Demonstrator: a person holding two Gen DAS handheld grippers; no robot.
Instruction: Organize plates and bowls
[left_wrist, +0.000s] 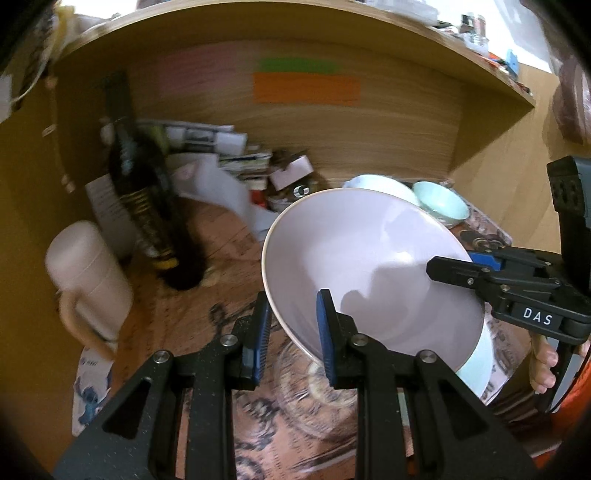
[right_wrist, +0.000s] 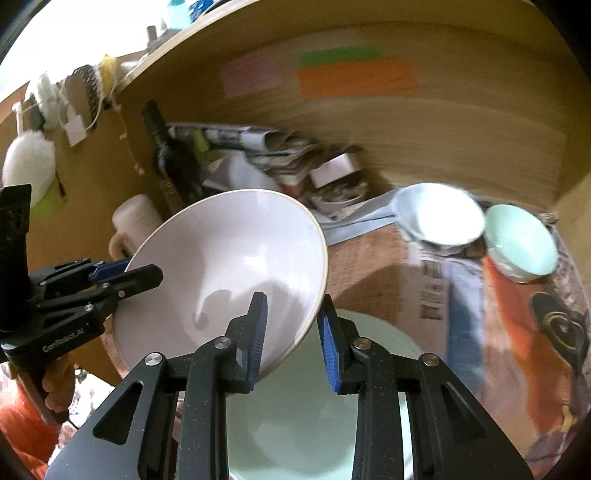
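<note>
Both grippers clamp one large pale bowl (left_wrist: 369, 266), held tilted above the worktop (left_wrist: 192, 295). Left gripper (left_wrist: 291, 332): fingers pinch the bowl's near-left rim, one pad inside, one outside. Right gripper (right_wrist: 293, 336): fingers pinch the opposite rim the same way. Each gripper shows in the other's view, gripping the far side.

Directly below the lifted bowl: a pale green plate (right_wrist: 317, 424) on the worktop, and beside it a clear glass dish (left_wrist: 310, 398), blurred.

Farther back, on the right: a white bowl (right_wrist: 439, 214) and a mint bowl (right_wrist: 521, 240), side by side, touching or nearly so, not nested. On the left: a cream mug (left_wrist: 88, 273) and a dark bottle (left_wrist: 144, 192). Papers and clutter against the back wall.

Judgement: task midway at best. The large bowl is in transit; the two small bowls, plate and glass dish appear not yet stacked.
</note>
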